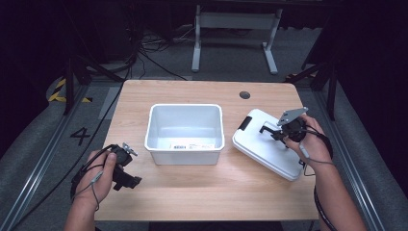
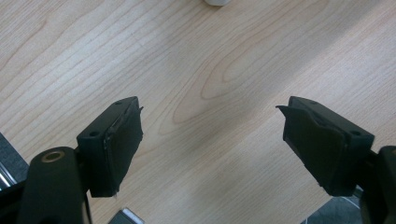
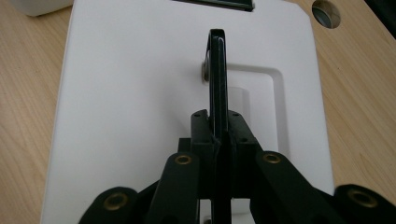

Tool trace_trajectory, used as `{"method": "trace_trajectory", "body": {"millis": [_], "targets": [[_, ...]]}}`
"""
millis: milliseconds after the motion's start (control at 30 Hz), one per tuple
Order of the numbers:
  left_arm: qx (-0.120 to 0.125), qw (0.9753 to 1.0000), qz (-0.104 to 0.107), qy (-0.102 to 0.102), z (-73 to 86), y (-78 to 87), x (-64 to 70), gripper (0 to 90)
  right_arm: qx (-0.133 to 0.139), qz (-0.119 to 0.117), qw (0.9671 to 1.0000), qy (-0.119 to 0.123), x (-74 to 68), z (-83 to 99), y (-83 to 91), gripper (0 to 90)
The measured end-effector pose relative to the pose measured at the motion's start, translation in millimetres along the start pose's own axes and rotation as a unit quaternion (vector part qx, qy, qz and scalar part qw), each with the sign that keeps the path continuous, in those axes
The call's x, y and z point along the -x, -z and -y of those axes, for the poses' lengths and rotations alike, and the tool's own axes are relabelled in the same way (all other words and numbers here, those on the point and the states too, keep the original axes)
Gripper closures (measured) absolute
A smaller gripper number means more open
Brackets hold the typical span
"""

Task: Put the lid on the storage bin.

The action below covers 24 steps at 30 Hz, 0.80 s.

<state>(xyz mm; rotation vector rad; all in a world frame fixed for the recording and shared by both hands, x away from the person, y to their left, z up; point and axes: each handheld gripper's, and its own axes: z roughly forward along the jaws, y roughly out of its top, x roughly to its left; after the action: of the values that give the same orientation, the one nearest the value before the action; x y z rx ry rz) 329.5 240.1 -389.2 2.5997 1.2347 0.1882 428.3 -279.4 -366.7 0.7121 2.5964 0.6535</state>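
A white lid [image 1: 264, 144] lies flat on the table to the right of an open white bin [image 1: 185, 132]. The lid [image 3: 140, 93] has a black handle [image 3: 218, 70] standing upright at its middle. My right gripper [image 1: 276, 131] is shut on that handle, with the jaws pressed against both of its sides [image 3: 218, 135]. My left gripper [image 1: 126, 179] is held at the table's front left, apart from the bin. Its jaws stand wide open [image 2: 210, 144] over bare wood with nothing between them.
The bin holds nothing but a label strip [image 1: 192, 145] by its near wall. A round cable hole [image 1: 245, 95] sits in the wooden table [image 1: 202, 187] at the back right. A black clip [image 1: 244, 123] is on the lid's far end.
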Motion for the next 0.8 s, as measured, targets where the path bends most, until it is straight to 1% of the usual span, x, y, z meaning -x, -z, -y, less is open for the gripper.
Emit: {"method": "trace_trajectory", "body": {"millis": [67,167,233,367,467,500,567,633,700,733,800], "targets": [[-0.002,1.0,0.002,0.001,-0.2,-0.1,0.5,20.4,0.002,0.0,1.0,-0.001,-1.6,-1.2,5.5,84.1],[0.001,1.0,-0.001,-0.007,-0.7,-0.7,-0.4,20.4,0.012,-0.001,0.9999,0.002,-2.3,-2.4,11.7,84.1],[-0.003,1.0,0.003,0.0,-0.3,-0.4,0.5,20.4,0.018,0.001,0.9998,0.003,-3.2,-3.3,15.7,84.1],[-0.001,1.0,0.003,0.001,-0.2,-0.1,0.5,20.4,0.025,0.008,0.9996,0.009,-5.4,-5.4,23.3,84.1],[0.0,1.0,0.003,-0.004,-0.4,-0.4,0.2,20.4,0.029,0.008,0.9994,0.014,-7.6,-7.7,27.8,84.1],[-0.001,1.0,0.004,-0.003,-0.4,-0.3,0.2,20.4,0.032,0.006,0.9993,0.017,-7.9,-8.5,29.3,84.1],[-0.002,1.0,0.004,0.0,-0.3,0.3,0.4,20.4,0.033,0.007,0.9992,0.019,-8.6,-9.4,30.7,84.1],[0.001,1.0,0.004,-0.002,-0.3,0.6,-0.4,20.4,0.035,0.005,0.9991,0.023,-9.9,-12.8,35.1,84.1],[0.002,1.0,0.003,-0.003,-0.4,0.3,-1.0,20.4,0.045,0.004,0.9987,0.025,-10.9,-17.8,40.4,84.1],[0.0,1.0,0.004,0.0,-0.6,0.1,-0.7,20.5,0.045,0.006,0.9985,0.029,-11.0,-19.8,42.2,84.1],[0.0,1.0,0.004,-0.003,-1.2,-0.3,-0.4,20.5,0.048,0.0,0.9982,0.037,-11.4,-26.1,46.9,84.1]]}}
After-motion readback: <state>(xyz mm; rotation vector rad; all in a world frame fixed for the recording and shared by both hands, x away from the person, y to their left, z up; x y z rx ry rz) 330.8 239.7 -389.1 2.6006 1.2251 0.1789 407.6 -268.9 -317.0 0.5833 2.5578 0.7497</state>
